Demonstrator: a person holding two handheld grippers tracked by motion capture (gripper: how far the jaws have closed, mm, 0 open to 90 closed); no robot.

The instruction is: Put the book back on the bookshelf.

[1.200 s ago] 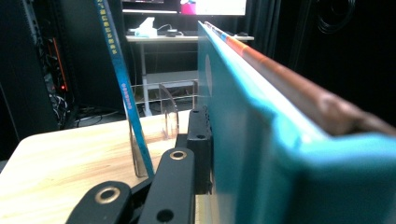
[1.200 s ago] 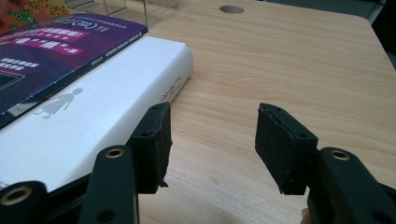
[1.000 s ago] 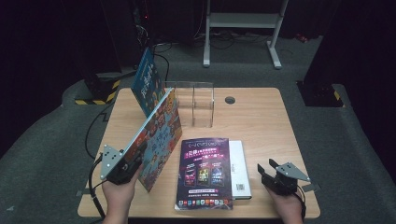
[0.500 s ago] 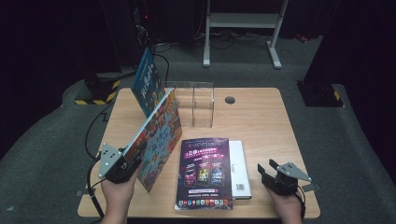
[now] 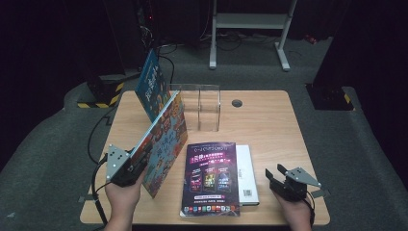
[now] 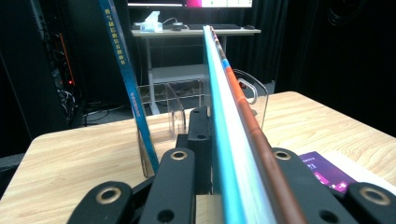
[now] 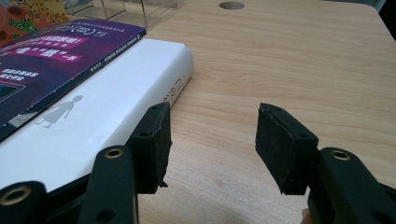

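Note:
My left gripper (image 5: 131,163) is shut on the lower corner of a colourful picture book (image 5: 166,137), which it holds on edge and tilted over the table's left part. In the left gripper view that book's cyan and orange edge (image 6: 229,116) runs up between the jaws of the left gripper (image 6: 224,144). A blue book (image 5: 150,84) stands leaning in a clear acrylic rack (image 5: 208,108). A purple magazine (image 5: 211,178) lies on a white book (image 5: 246,168). My right gripper (image 5: 279,177) rests open to the right of the white book (image 7: 102,116), with nothing between its pads.
The wooden table (image 5: 269,125) has a round cable hole (image 5: 236,103) at the back. Its right half is bare wood. A white metal stand (image 5: 250,24) and cables sit on the dark floor behind. The blue book's spine (image 6: 123,70) rises left of the held book.
The left gripper and the colourful book have shifted very slightly upward. The right gripper has not moved.

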